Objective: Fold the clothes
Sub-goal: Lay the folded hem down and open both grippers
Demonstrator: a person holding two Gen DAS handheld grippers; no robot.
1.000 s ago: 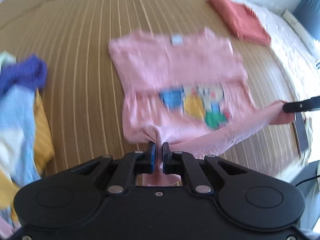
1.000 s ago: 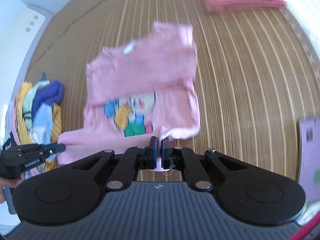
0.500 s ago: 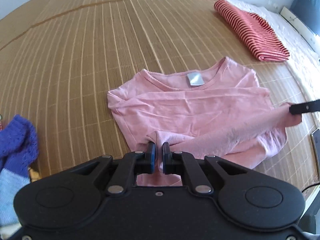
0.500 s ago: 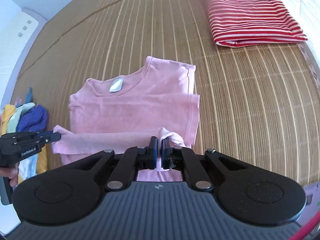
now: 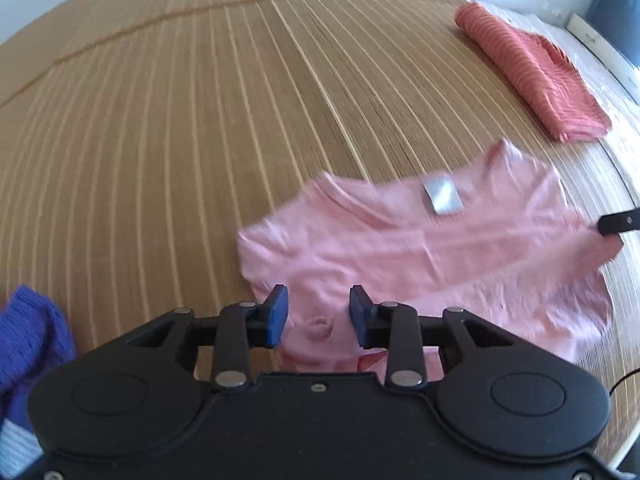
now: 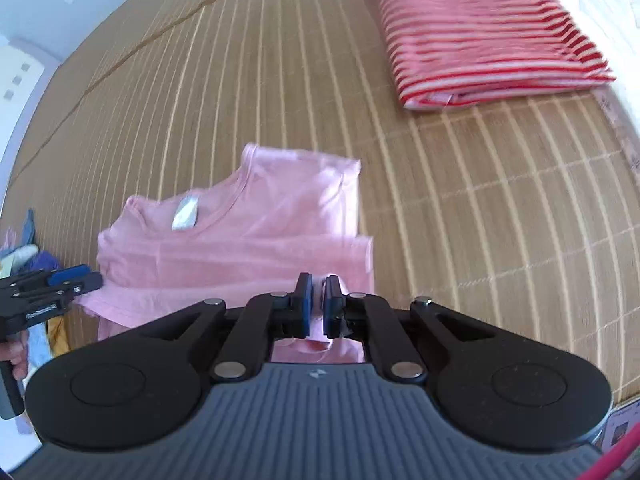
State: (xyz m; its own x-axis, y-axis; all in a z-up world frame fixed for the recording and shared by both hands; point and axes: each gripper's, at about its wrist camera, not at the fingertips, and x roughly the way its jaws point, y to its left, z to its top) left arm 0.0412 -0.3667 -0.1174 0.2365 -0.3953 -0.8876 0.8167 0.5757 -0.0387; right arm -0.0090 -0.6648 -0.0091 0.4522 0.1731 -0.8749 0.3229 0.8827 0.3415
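The shirt (image 5: 420, 248) lies folded, its long axis running between both claws. Left claw (image 5: 318, 314) has just been opening, released, cloth between the jaws; right claw (image 6: 319, 305) pinches the hem.

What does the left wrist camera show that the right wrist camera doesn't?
Left wrist only: the left gripper from behind, its jaws just opened, pink cloth loose between them.
Right wrist only: the right gripper pinching the shirt's hem, and a hand holding the other tool.
Both: the pink shirt with its grey label, the folded striped garment, the bamboo mat.
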